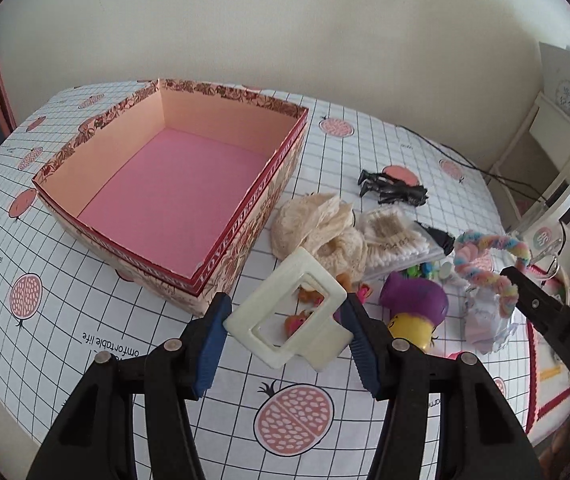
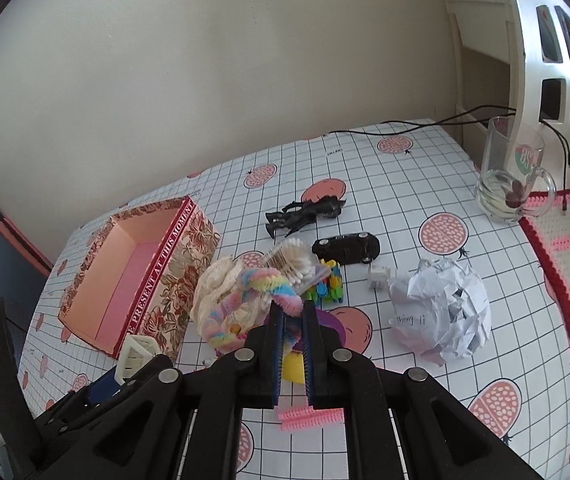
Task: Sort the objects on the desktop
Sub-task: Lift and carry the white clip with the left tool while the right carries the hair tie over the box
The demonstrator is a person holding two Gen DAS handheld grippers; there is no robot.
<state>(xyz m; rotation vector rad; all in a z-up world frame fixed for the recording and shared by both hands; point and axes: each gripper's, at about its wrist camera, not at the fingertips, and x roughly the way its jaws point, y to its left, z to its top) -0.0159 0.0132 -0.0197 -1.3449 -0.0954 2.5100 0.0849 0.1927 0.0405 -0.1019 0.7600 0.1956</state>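
In the left wrist view, the left gripper (image 1: 287, 322) is clamping a cream rectangular hair claw (image 1: 285, 316) between its blue pads (image 1: 213, 344), holding it tilted in the air above the checked tablecloth (image 1: 85, 320). The floral gift box (image 1: 85, 152) is sitting open just beyond and to the left, its pink floor showing. Past the clip, a cream lace cloth (image 1: 317, 220), a pack of cotton swabs (image 1: 393, 236), a purple and yellow toy (image 1: 417, 304) and a black figurine (image 1: 393, 188) are lying bunched together on the cloth. At the right edge the right gripper's black finger (image 1: 545, 308) is meeting a pastel fuzzy loop (image 1: 489, 264). In the right wrist view, the right gripper (image 2: 293, 320) is pinching that rainbow loop (image 2: 245, 300) with its jaws drawn close together on it, the loop hanging over the lace cloth. A crumpled paper ball (image 2: 445, 312) is lying to the right, a black toy car (image 2: 345, 246) and coloured pegs (image 2: 331, 286) are sitting behind, and a glass mug (image 2: 509, 172) is standing near the far right edge.
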